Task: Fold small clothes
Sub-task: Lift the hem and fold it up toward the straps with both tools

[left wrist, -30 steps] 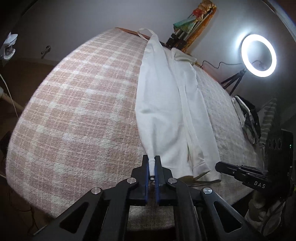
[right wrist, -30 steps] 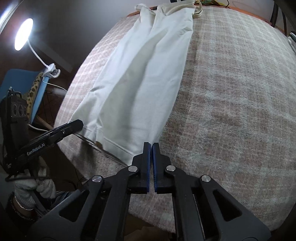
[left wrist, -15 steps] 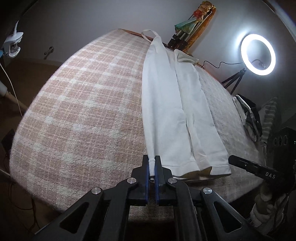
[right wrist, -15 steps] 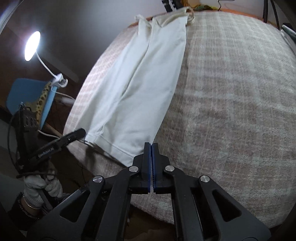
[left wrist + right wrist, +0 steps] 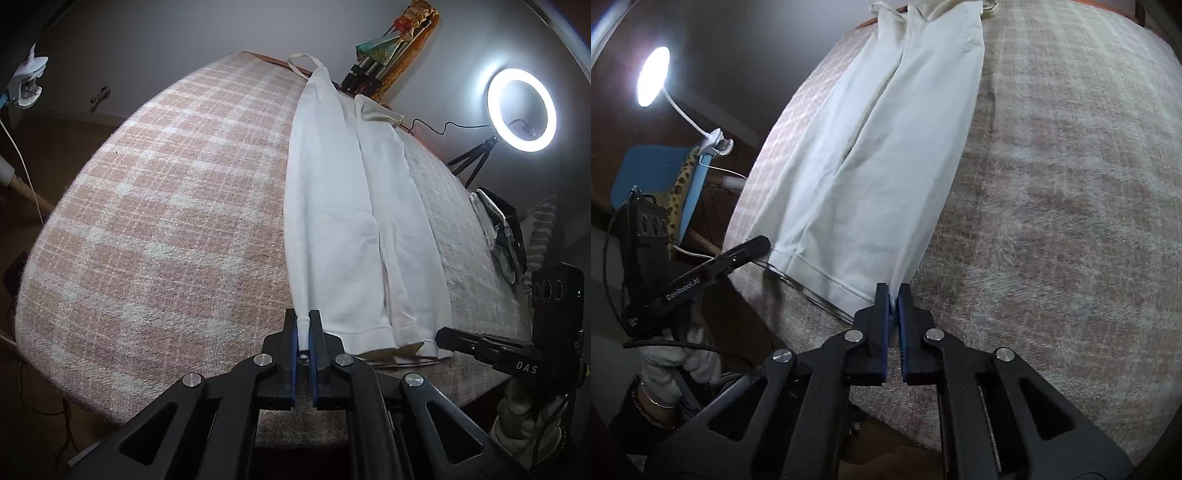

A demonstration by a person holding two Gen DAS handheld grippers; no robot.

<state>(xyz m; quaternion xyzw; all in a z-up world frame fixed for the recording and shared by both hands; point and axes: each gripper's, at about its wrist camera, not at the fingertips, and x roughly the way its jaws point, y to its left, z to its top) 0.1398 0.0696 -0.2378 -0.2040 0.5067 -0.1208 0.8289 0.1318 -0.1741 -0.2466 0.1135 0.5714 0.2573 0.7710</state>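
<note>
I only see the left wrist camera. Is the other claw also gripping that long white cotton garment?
Observer: Yes, the right claw is shut on a hem corner of the long white cotton garment.
Operator: What lights that side?
Observer: A lit white gooseneck clip lamp.
Operator: Clipped to what?
Observer: Apparently a blue chair, draped with leopard-print fabric.
</note>
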